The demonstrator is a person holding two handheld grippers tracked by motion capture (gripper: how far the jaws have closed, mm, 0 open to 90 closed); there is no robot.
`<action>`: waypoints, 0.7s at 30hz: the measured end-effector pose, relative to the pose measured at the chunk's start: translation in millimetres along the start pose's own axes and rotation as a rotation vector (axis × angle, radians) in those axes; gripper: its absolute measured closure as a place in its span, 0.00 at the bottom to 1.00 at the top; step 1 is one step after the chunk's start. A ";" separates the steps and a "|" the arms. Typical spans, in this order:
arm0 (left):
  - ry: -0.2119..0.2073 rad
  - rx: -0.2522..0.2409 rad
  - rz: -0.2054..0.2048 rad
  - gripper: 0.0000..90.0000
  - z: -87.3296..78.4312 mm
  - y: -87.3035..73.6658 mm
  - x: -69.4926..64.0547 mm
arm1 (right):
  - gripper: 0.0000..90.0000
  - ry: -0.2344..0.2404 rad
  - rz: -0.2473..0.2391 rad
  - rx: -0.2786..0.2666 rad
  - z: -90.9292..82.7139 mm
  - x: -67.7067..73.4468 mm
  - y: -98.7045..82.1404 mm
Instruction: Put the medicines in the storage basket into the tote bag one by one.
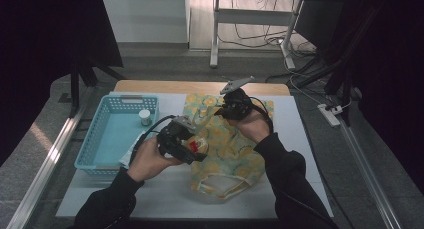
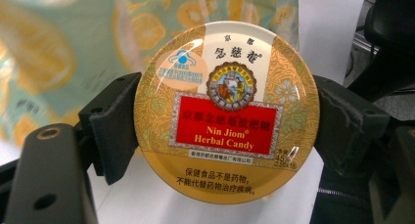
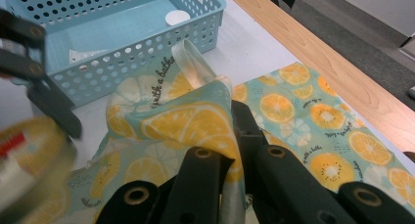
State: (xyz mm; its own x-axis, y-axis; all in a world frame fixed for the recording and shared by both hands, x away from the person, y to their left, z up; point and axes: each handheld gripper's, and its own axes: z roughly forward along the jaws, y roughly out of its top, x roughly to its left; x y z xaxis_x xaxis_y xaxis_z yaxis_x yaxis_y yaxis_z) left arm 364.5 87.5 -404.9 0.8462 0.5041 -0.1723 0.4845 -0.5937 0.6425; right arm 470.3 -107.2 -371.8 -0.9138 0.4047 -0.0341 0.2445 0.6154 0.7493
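A round gold and red herbal candy tin [image 2: 227,111] sits between the pads [image 2: 117,126] of my left gripper [image 2: 230,123], which is shut on its rim. In the high view that gripper [image 1: 192,146] holds the tin [image 1: 199,146] over the left edge of a teal cloth bag with a lemon print [image 1: 235,149]. My right gripper [image 1: 220,110] is at the bag's far end. Its jaws are shut on a raised fold of the bag's fabric [image 3: 195,116], near the pale strap [image 3: 193,62]. The tin shows blurred [image 3: 29,155] at the left of the right gripper view.
A light blue perforated basket [image 1: 90,149] stands on the left of the white tabletop [image 1: 165,194], with a small white-capped jar [image 1: 145,117] inside. A wooden strip [image 1: 200,86] runs along the far edge. Desk legs and cables lie beyond.
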 end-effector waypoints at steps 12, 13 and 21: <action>-0.037 0.006 0.024 0.22 42.8 18.5 5.8 | 1.00 -0.007 0.021 0.005 2.6 -5.7 -3.3; -0.036 0.007 0.026 0.22 46.0 18.5 7.3 | 1.00 -0.008 0.019 0.007 2.7 -6.2 -3.6; -0.011 0.018 0.018 0.22 67.1 18.5 20.6 | 1.00 -0.018 0.034 0.002 2.8 -11.8 -5.3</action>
State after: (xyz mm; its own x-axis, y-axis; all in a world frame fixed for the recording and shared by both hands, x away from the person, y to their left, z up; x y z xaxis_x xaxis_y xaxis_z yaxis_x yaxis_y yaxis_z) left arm 405.7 44.7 -446.6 0.8574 0.4863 -0.1687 0.4727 -0.6141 0.6320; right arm 480.7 -113.3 -377.3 -0.8989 0.4377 -0.0208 0.2760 0.6023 0.7491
